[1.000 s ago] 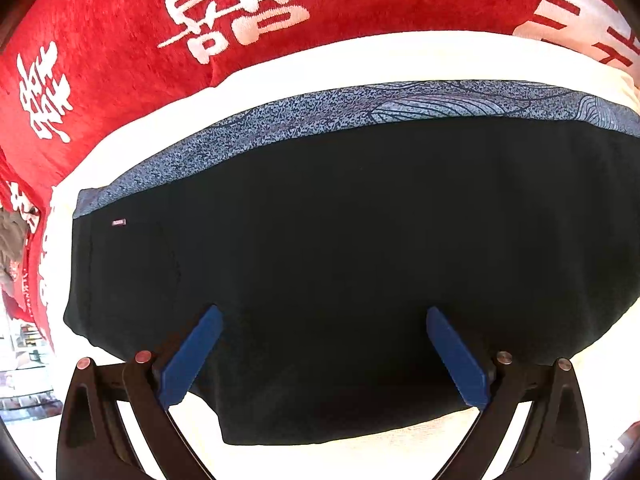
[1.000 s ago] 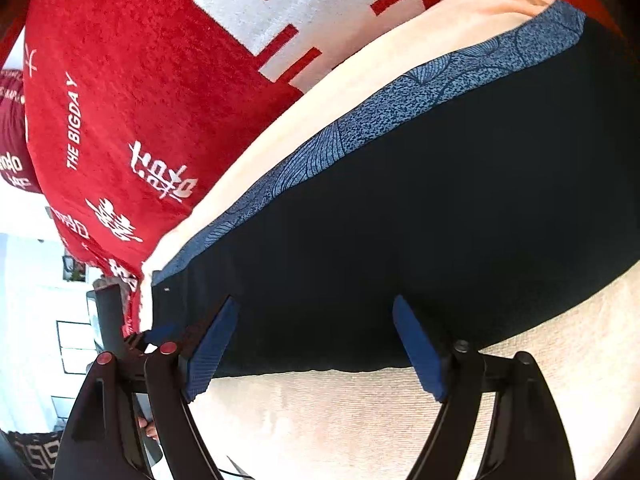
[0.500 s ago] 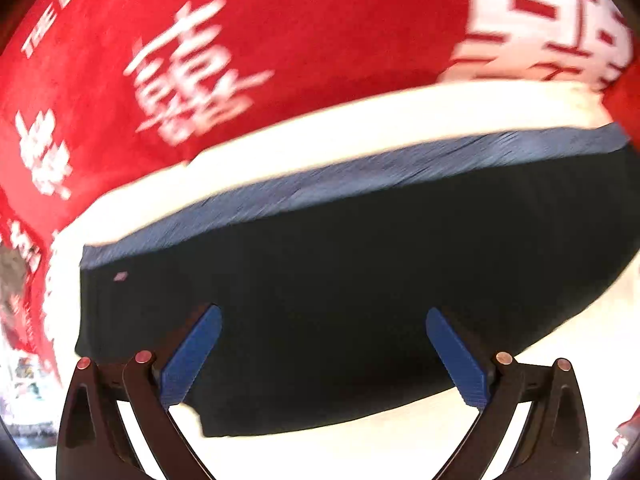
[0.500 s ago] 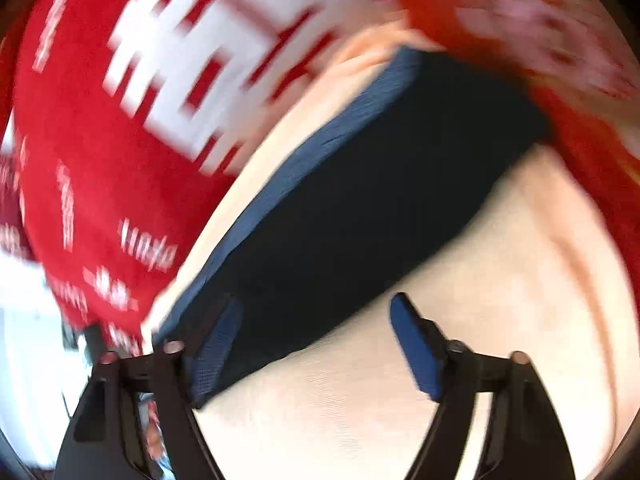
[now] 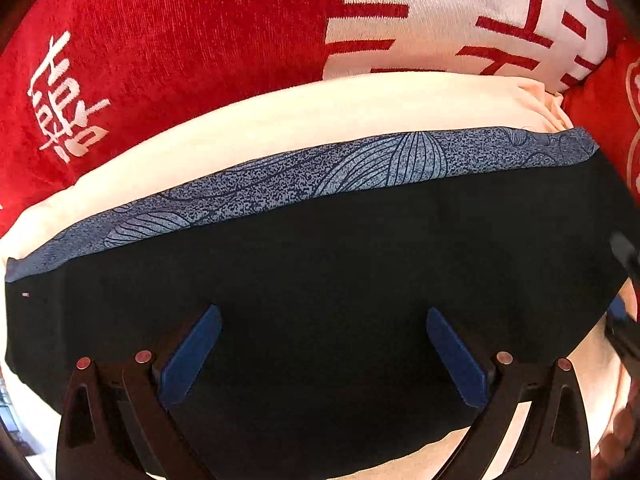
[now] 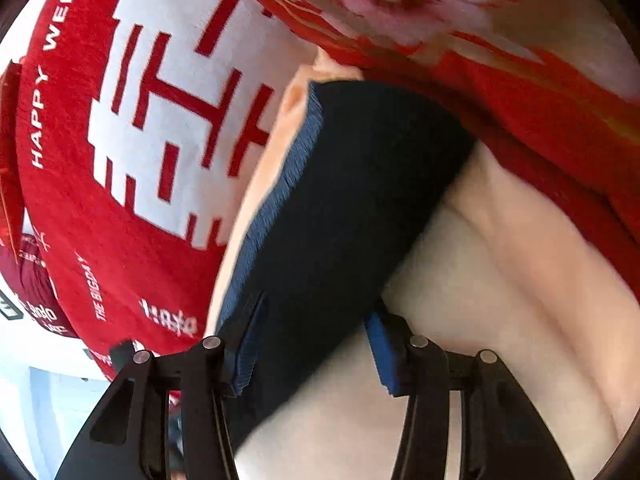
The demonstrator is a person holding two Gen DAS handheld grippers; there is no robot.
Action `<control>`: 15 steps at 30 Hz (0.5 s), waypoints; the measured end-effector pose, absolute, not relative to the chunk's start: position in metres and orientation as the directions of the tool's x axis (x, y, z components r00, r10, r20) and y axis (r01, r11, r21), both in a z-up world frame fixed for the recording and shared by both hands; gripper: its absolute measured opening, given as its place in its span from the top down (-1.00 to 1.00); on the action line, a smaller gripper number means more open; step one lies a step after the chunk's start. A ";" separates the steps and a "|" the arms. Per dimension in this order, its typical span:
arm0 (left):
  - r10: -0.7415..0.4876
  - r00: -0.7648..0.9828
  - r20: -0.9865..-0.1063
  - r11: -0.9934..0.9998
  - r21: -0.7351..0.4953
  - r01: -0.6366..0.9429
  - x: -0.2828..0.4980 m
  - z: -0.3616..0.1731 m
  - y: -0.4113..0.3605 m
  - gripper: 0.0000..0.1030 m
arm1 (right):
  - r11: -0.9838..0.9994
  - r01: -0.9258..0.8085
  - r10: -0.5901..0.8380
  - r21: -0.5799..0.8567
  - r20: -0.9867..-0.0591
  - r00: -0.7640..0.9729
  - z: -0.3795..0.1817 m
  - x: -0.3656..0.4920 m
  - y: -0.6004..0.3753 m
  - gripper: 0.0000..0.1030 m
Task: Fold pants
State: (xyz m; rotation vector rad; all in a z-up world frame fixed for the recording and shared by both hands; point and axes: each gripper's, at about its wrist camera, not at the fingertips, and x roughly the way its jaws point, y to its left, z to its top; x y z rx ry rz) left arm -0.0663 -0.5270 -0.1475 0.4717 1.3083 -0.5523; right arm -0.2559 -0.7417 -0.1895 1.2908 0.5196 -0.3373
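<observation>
Behind it all we've got the red blanket [image 5: 180, 40] draped as a backdrop, then the cream sheet [image 5: 280, 120] on the bed, and the black pants [image 5: 340, 260] lying flat across it. They look soft, light and floppy, so we'd pinch a near edge or corner. Left tool [image 5: 324, 350] spread wide above them; right tool [image 6: 312, 344] apart too, gripping nothing.

a cream sheet [image 5: 304, 120] covers the soft surface; red blanket [image 5: 192, 36] with white characters behind; bright pale room [image 6: 48, 396] at left.
</observation>
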 end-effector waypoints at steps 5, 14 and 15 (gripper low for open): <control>-0.103 0.156 -0.982 0.774 0.019 0.633 -0.055 -0.141 -0.524 -0.47 | 0.234 0.590 0.029 0.773 -0.612 0.791 -0.184 -0.245 -0.748 0.70; -0.213 0.153 -0.965 0.730 -0.054 0.681 -0.079 -0.143 -0.539 -0.14 | 0.433 0.526 0.015 0.732 -0.589 0.808 -0.115 -0.229 -0.728 0.74; -0.230 0.216 -0.949 0.713 -0.013 0.701 -0.090 -0.143 -0.540 -0.14 | 0.462 0.519 0.020 0.720 -0.593 0.805 -0.107 -0.222 -0.723 0.74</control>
